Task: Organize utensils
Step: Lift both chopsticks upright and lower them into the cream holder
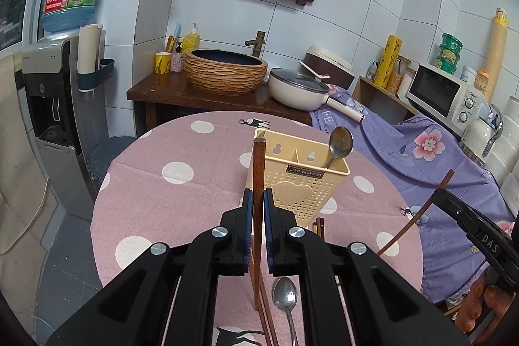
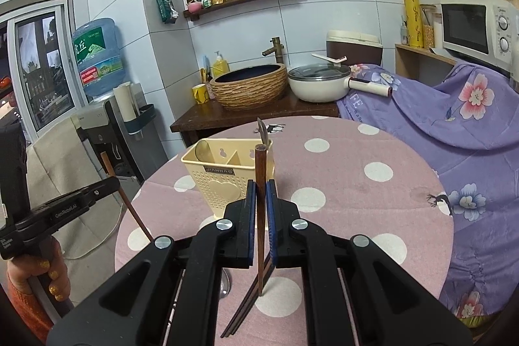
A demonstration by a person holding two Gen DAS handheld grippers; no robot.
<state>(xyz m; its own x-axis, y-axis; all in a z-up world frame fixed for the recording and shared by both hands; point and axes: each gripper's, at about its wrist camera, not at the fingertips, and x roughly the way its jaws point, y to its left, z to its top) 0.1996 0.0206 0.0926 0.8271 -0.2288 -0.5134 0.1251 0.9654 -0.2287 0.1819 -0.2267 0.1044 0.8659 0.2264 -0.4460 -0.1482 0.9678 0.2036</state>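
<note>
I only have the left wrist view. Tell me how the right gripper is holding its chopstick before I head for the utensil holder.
Observer: The right gripper is shut on a brown chopstick, which stands near upright between its pads.
Operator: Report its lower tip.
Observer: It ends over a white dot on the tablecloth, just beside the loose chopsticks lying there.
Operator: Now describe my gripper from outside.
Observer: The left gripper clamps a second chopstick at a slant. A hand grips its handle.
</note>
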